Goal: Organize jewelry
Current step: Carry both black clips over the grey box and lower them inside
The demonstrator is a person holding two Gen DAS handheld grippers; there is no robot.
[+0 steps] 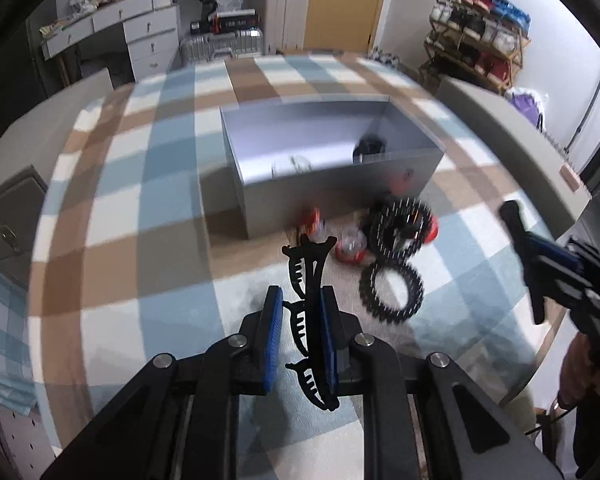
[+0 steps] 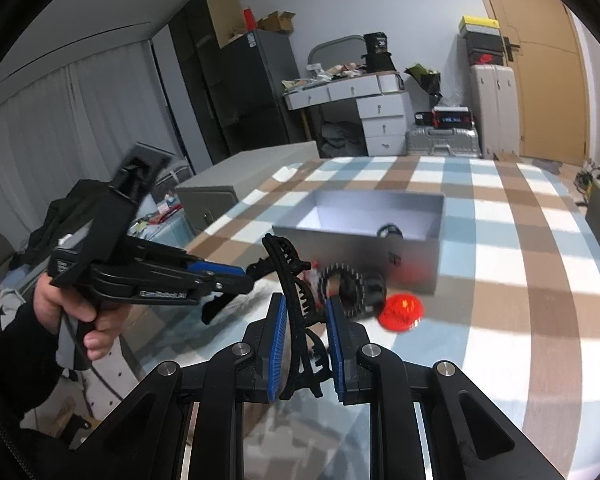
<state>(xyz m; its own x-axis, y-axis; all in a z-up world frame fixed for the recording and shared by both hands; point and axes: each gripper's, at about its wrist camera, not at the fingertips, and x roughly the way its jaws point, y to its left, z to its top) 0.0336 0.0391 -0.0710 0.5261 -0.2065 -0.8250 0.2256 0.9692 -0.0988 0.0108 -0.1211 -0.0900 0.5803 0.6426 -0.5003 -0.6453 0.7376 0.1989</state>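
Blue pads (image 1: 270,332) of the left tool (image 1: 300,294) are clamped on a black comb-toothed hair clip (image 1: 314,264), which runs lengthwise between them and sticks out past the tips toward the centre of the frame. In the right wrist view the right tool (image 2: 306,302) is likewise closed, gripping a second black clip (image 2: 286,268) that curves up out of its pads, while the person's left hand (image 2: 72,312) holds the left tool at the left edge of the frame. Just beyond both clips, on the checked cloth of the worktop (image 1: 148,184), lie two black spiky rings (image 1: 392,292), one above the other in the left wrist view, with small red and clear pieces (image 1: 350,246) beside them. Behind these, at mid-frame, stands an open grey box (image 1: 340,196); a dark item (image 1: 370,146) sits in its right end and something pale (image 1: 292,164) nearer its left, too blurred to identify.
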